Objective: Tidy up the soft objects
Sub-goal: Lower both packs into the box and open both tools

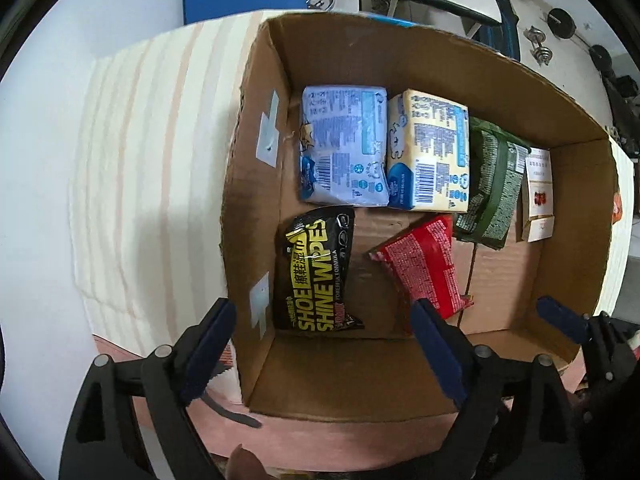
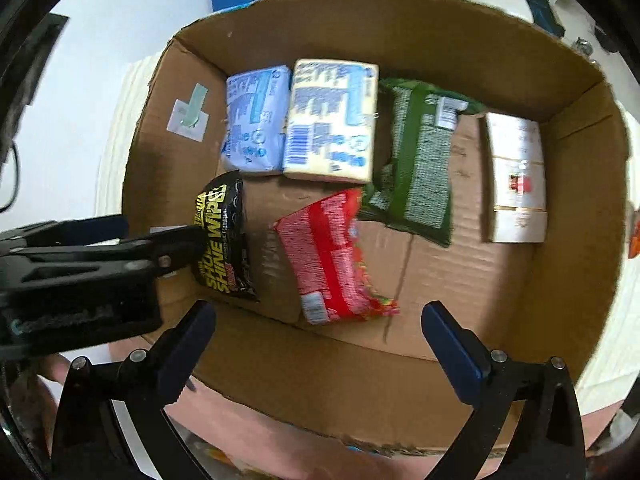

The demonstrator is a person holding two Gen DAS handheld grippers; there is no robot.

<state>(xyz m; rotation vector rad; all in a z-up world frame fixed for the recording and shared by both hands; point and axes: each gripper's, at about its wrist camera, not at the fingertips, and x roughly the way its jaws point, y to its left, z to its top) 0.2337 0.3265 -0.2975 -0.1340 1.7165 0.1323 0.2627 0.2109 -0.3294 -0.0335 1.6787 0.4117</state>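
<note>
Box: an open brown cardboard box (image 1: pixel 400 52) stood on a pale cloth with faint stripes (image 1: pixel 132 168); both cameras looked down into it.
Far row: a light-blue soft pack of wipes (image 1: pixel 344 146) lay against the left wall, and a cream-yellow soft pack with blue print (image 1: pixel 430 152) touched it on the right side.
Green item: a dark green printed pouch (image 1: pixel 490 184) lay just beside the cream-yellow pack, a little tilted.
White item: a white rectangular carton with a small red mark (image 1: pixel 538 196) rested near the right wall, apart from the green pouch.
Near row: a black pouch with yellow "SHOE SHINE WIPES" lettering (image 1: pixel 316 272) lay in the near-left corner; a red crinkled plastic pouch (image 1: pixel 424 268) lay on the box floor beside it, not touching it.
Left gripper (image 1: pixel 324 360): its blue-padded jaws stood wide apart above the near wall — nothing was between them, and the black pouch lay free below.
Right gripper (image 2: pixel 320 344): its jaws were also spread wide and empty — the red pouch lay loose on the floor under them.
Seen from the right wrist: the left gripper's black body reached in from the left, its tip in front of the black pouch.
</note>
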